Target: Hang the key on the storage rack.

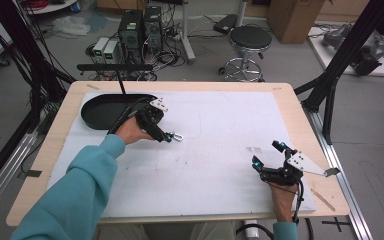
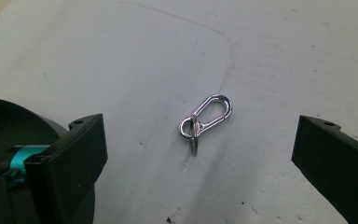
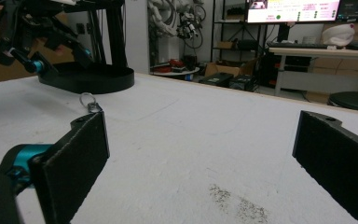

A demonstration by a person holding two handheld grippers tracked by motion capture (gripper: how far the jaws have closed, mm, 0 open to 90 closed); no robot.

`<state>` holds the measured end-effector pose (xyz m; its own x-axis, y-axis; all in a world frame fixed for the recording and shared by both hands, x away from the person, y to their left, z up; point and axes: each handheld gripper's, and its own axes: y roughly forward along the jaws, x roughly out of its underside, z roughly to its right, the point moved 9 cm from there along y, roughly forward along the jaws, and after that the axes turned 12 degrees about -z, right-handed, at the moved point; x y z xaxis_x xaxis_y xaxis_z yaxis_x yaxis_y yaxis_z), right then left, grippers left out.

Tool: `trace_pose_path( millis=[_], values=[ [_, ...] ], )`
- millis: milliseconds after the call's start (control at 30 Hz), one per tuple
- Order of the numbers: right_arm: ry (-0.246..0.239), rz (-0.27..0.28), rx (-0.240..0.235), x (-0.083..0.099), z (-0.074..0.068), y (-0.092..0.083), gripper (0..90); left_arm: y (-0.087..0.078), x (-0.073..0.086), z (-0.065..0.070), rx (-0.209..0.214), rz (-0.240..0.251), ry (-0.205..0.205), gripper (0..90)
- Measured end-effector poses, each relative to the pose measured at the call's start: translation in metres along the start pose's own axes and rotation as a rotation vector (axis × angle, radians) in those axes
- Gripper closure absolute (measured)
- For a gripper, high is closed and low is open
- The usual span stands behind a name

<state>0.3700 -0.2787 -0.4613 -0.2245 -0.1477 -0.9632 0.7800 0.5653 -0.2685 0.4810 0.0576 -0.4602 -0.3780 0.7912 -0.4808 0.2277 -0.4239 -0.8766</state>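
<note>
A small silver snap clip (image 2: pixel 205 122) with a ring on one end lies flat on the white mat. My left gripper (image 2: pixel 200 142) is open, one jaw on each side of the clip, neither touching it. From above, the left gripper (image 1: pixel 169 135) sits just left of the clip (image 1: pixel 177 136), near the black oval tray (image 1: pixel 100 111). My right gripper (image 1: pixel 267 156) rests open at the mat's right front with nothing between its jaws. Its own view (image 3: pixel 200 156) shows the clip (image 3: pixel 89 103) far off, the tray (image 3: pixel 93 77) and the left gripper (image 3: pixel 23 32).
The white mat (image 1: pixel 220 125) covers most of the wooden table (image 1: pixel 290 95). Faint dark smudges (image 3: pixel 237 203) mark the mat ahead of the right gripper. Black frame posts (image 1: pixel 340 55) stand at both sides. A stool (image 1: pixel 249 40) and computers (image 1: pixel 140 27) are beyond the far edge.
</note>
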Motion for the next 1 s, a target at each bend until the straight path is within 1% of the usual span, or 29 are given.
trace_pose_path(
  millis=[33,167,200,267,300,333,400,433,467,533,567,633,733,767,800,833,900,933,967,1000],
  values=[
    [0.0,0.0,0.0,0.0,0.0,0.0,3.0,0.0,0.0,0.0,0.0,0.0,0.0,3.7],
    [0.0,-0.001,0.001,0.0,0.0,0.0,3.0,0.008,0.001,0.001,0.011,-0.02,-0.004,3.7],
    [-0.001,0.0,0.001,0.0,0.0,0.0,3.0,0.011,0.002,0.001,0.012,-0.032,0.001,3.8],
    [-0.001,0.0,0.0,0.0,0.0,0.0,3.0,0.014,0.002,0.002,0.015,-0.039,0.001,3.8],
    [-0.001,0.0,0.0,0.0,0.0,0.0,3.0,0.017,0.002,0.003,0.014,-0.047,0.005,11.1],
    [-0.001,0.0,0.0,0.0,0.0,0.0,3.0,0.017,0.002,0.003,0.014,-0.047,0.005,13.5],
    [0.0,0.0,0.0,0.0,0.0,0.0,3.0,0.02,0.003,0.003,0.009,-0.062,0.007,13.6],
    [0.001,0.0,-0.001,0.0,0.0,0.0,3.0,0.022,0.003,0.004,0.011,-0.062,-0.001,13.6],
    [-0.001,0.0,0.001,0.0,0.0,0.0,3.0,0.023,0.004,0.004,0.013,-0.065,-0.002,14.5],
    [0.0,0.001,0.0,0.0,0.0,0.0,3.0,0.024,0.005,0.003,0.017,-0.073,0.001,19.4],
    [0.0,0.0,0.0,0.0,0.0,0.0,3.0,0.024,0.006,0.002,0.008,-0.081,0.006,19.4],
    [0.0,0.0,-0.001,0.0,0.0,0.0,3.0,0.024,0.006,0.002,0.004,-0.078,0.001,24.8],
    [0.0,0.001,-0.001,0.0,0.0,0.0,3.0,0.024,0.007,0.0,-0.014,-0.086,0.008,34.4],
    [0.0,-0.001,-0.001,0.0,0.0,0.0,3.0,0.024,0.007,-0.001,-0.024,-0.09,0.014,44.8],
    [0.0,0.001,0.0,0.0,0.0,0.0,3.0,0.024,0.007,-0.001,-0.027,-0.088,0.025,47.0],
    [0.0,0.001,0.0,0.0,0.0,0.0,3.0,0.024,0.007,0.0,-0.024,-0.088,0.026,47.0],
    [-0.002,0.0,0.001,0.0,0.0,0.0,3.0,0.025,0.007,-0.001,-0.03,-0.093,0.029,53.4],
    [-0.002,0.001,0.0,0.0,0.0,0.0,3.0,0.026,0.007,0.0,-0.028,-0.088,0.03,53.4],
    [-0.001,0.0,0.0,0.0,0.0,0.0,3.0,0.027,0.007,0.0,-0.025,-0.085,0.029,55.6],
    [0.0,0.001,0.0,0.0,0.0,0.0,3.0,0.027,0.007,0.001,-0.025,-0.093,0.031,60.4]
  ],
)
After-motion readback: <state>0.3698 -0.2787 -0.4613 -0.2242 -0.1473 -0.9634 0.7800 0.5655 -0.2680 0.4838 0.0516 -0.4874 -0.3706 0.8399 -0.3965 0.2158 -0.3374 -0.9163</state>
